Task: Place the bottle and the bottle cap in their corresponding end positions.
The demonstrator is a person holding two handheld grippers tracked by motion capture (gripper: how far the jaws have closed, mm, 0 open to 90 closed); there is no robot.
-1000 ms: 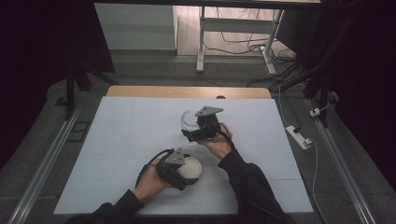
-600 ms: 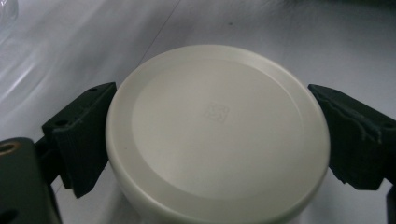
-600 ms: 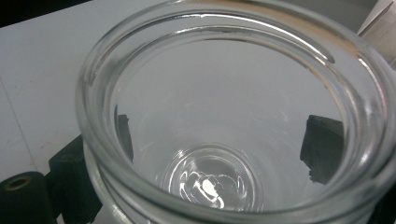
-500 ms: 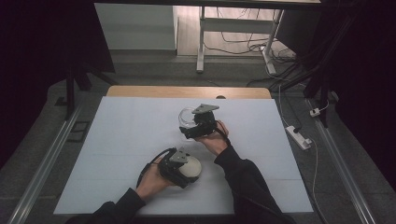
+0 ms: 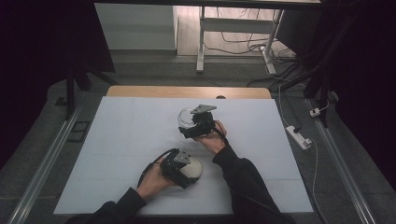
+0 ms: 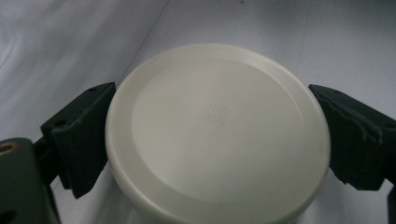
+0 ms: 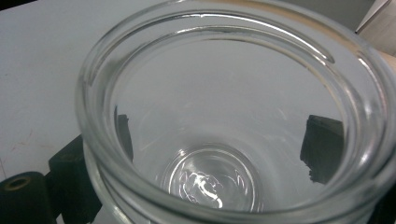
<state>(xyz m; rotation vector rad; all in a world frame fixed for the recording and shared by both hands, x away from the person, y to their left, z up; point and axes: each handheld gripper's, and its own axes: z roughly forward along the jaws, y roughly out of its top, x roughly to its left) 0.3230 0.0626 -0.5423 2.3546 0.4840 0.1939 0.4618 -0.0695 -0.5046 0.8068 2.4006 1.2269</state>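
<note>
Left gripper (image 6: 215,135) jaws clamp the round cream plastic lid (image 6: 217,128) at its 2 opposite edges, low over the pale blue table mat (image 5: 126,135), near side. Right gripper (image 5: 196,123) jaws pinch the clear glass jar (image 7: 233,116) from both sides, mouth open, mid-table, well apart from the lid.

Lab: cables (image 5: 243,37), bare worktable (image 5: 121,140)
</note>
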